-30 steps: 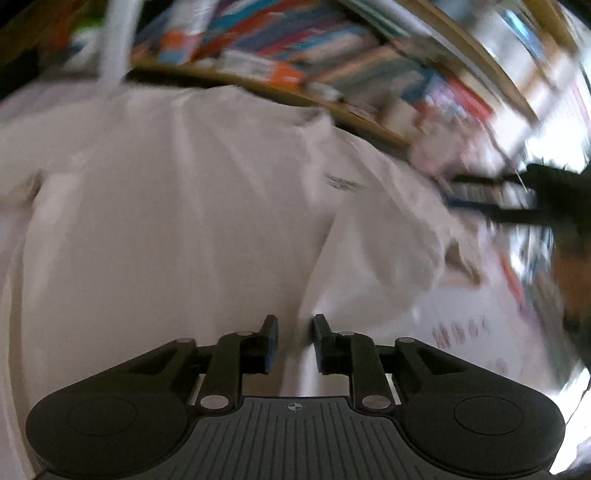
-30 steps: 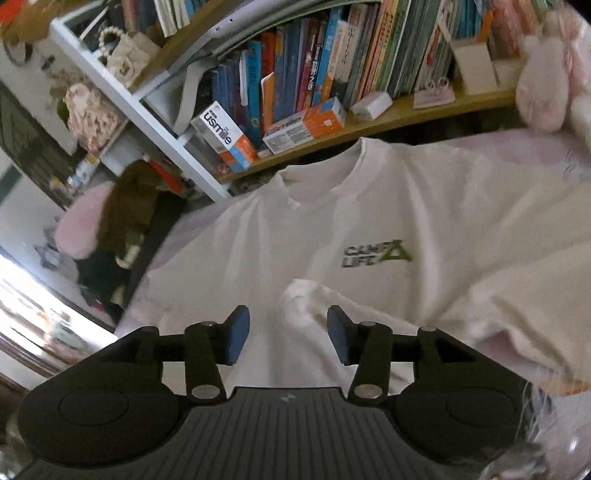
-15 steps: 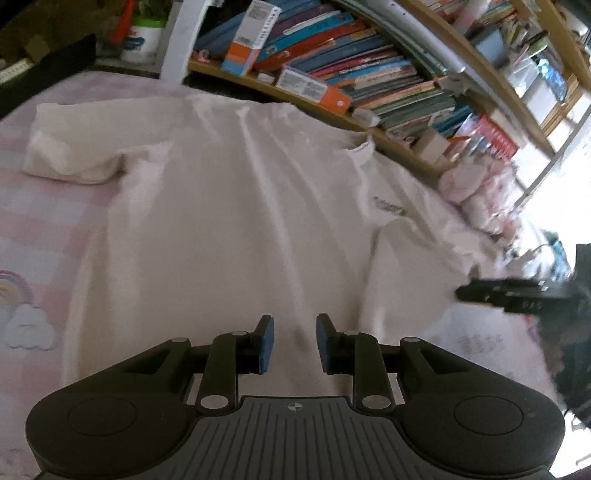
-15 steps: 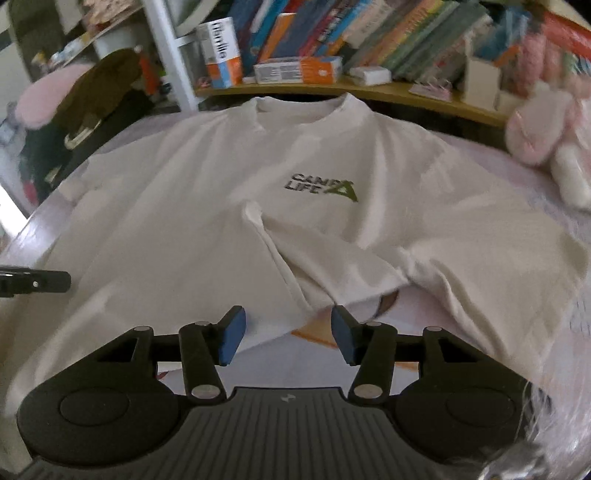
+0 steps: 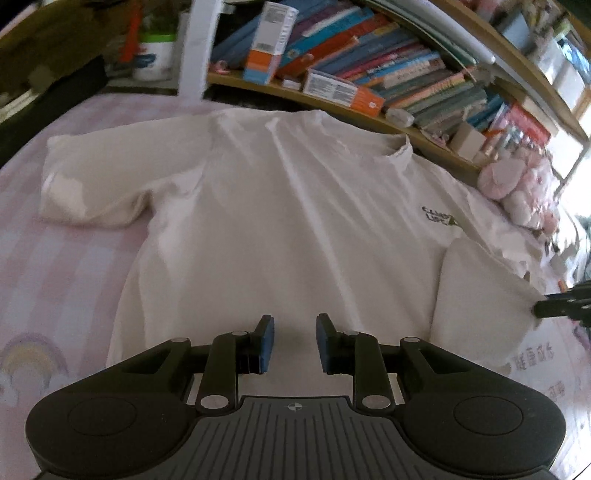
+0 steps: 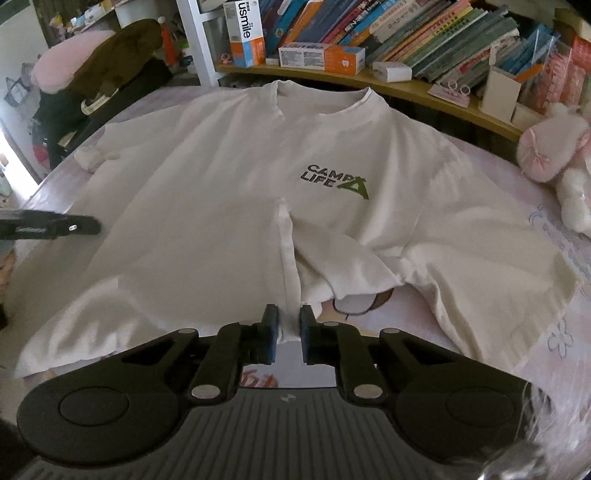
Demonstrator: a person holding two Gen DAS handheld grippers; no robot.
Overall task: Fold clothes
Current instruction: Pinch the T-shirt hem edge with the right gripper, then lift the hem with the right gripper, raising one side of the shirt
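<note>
While spread front-up on the pink bed (image 5: 55, 280): shirt (image 6: 221, 192), collar toward the bookshelf (image 6: 406, 81).
Right gripper (image 6: 283, 328): jaws closing, a raised fold of the hem pinched between the pads.
Left gripper (image 5: 291, 341): jaws apart over the hem, gripping nothing.
Right sleeve: folded in.

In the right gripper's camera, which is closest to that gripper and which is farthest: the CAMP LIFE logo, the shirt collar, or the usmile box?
From the right gripper:
1. CAMP LIFE logo, on the shirt's chest, slightly right.
2. Shirt collar, at the shirt's far edge, centre.
3. usmile box, standing on the shelf behind, left of centre.
</note>
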